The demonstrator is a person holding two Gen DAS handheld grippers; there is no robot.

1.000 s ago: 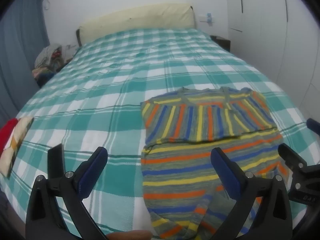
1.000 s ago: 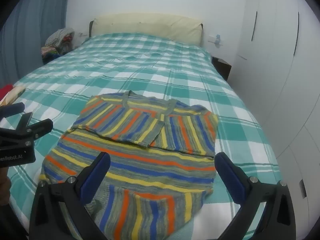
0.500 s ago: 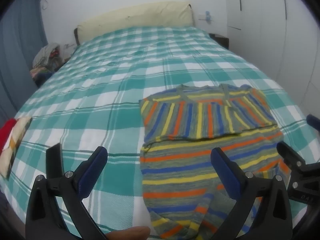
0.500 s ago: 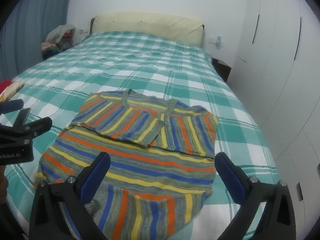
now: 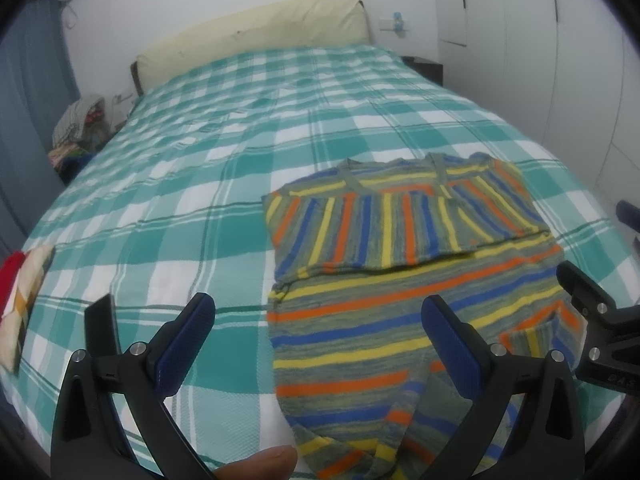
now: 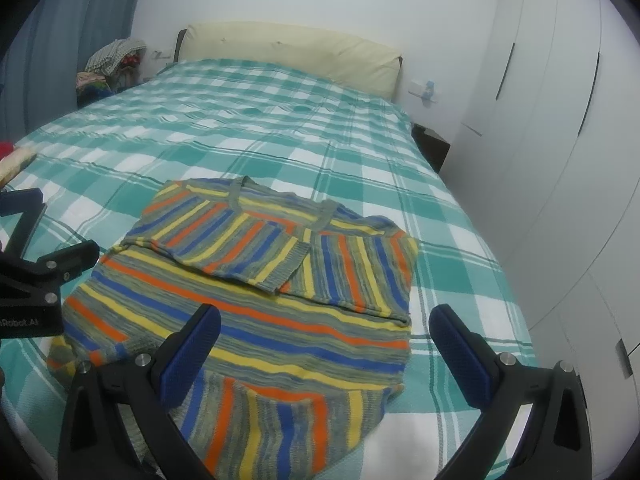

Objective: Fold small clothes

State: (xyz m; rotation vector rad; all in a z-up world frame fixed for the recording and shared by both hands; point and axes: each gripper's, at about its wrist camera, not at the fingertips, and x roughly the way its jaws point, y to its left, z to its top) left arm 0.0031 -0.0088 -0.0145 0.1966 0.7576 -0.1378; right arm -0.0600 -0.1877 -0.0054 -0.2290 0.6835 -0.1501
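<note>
Garment: a small knitted sweater (image 6: 256,300) in grey with orange, yellow and blue stripes lies flat on the bed (image 6: 248,128), near its foot edge; both sleeves are folded across the chest, and the hem end hangs toward the viewer
Bed: covered with a teal-and-white checked sheet; a cream padded headboard (image 5: 256,36) stands at the far end
Left hand-held gripper (image 5: 316,340): released, blue-padded fingers spread wide, holding nothing; it hovers over the sweater's left lower edge
Right hand-held gripper (image 6: 328,344): released too, fingers wide apart and empty, above the hem end
Change: over the last second both views have drifted slightly, with the sweater sitting a little lower in frame; the cloth itself has not moved
Meaning for the task: sleeves look done; judging by the pose, the next fold is likely hem up toward the collar, and no grasp has begun yet
Also in view: a folded red and cream cloth (image 5: 20,300) at the bed's left edge
</note>
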